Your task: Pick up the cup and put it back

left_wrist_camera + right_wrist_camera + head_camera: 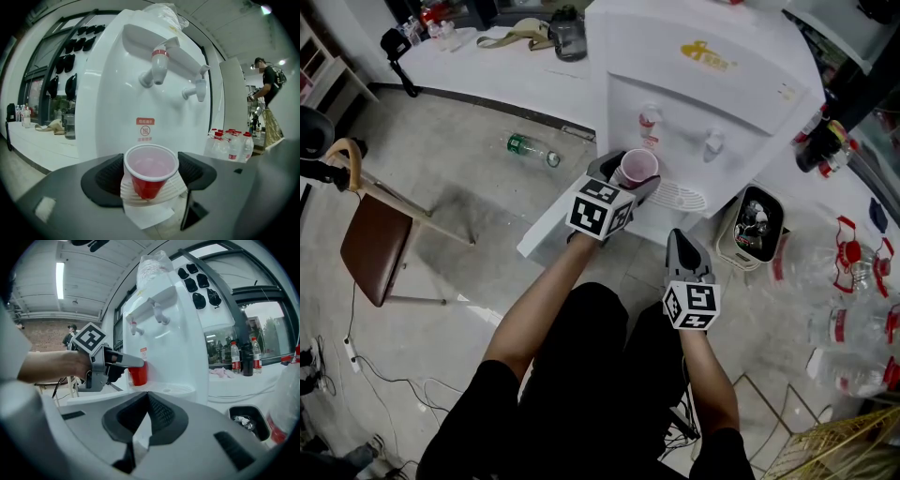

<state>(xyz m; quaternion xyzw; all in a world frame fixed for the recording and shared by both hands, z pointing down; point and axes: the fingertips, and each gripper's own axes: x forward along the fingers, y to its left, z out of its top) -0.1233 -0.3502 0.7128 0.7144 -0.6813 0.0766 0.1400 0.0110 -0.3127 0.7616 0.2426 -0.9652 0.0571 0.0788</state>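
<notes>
A red plastic cup (637, 169) with a pale inside sits between the jaws of my left gripper (630, 180), which is shut on it. In the left gripper view the cup (151, 171) is upright, under the red tap (159, 65) of the white water dispenser (117, 103), over the drip tray (136, 192). The right gripper view shows the cup (138, 373) at the tip of the left gripper (137, 365), just above the tray (173, 389). My right gripper (682, 246) hangs lower, in front of the dispenser, its jaws shut together with nothing between them (145, 401).
A small bin of rubbish (757, 225) stands right of the dispenser (712, 75). Several water bottles (862, 272) lie at the right. A chair (375, 244) and a bottle on the floor (532, 148) are at the left. A person (267, 93) stands far off.
</notes>
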